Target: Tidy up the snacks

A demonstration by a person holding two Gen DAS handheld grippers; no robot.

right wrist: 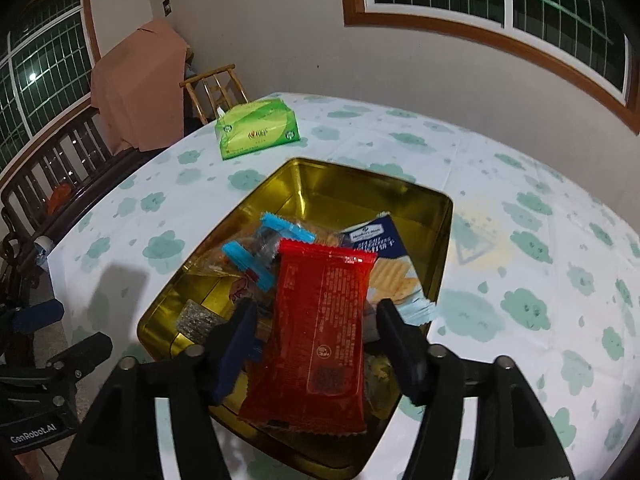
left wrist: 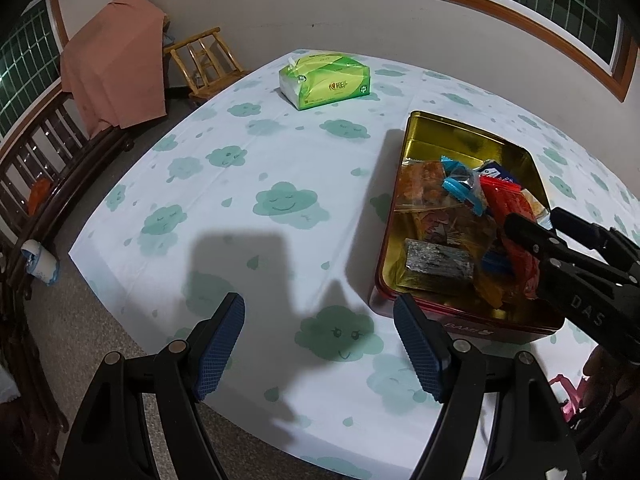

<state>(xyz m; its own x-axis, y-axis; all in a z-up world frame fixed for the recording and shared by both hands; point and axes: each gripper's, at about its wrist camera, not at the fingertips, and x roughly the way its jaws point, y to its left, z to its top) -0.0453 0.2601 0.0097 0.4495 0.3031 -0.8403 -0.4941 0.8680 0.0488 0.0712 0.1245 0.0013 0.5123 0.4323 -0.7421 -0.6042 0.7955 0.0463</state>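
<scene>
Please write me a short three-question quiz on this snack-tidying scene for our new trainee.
1. True or false: the red snack packet lies between the right gripper's fingers, over the gold tin.
2. What green item sits on the table beyond the tin?
3. The left gripper is: A) holding a packet, B) open over bare tablecloth, C) inside the tin.

Key: 1 true; 2 the tissue pack; 3 B.

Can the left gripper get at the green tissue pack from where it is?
Probably yes: the left gripper is open and only bare tablecloth lies between it and the tissue pack; the tin sits off to the side.
</scene>
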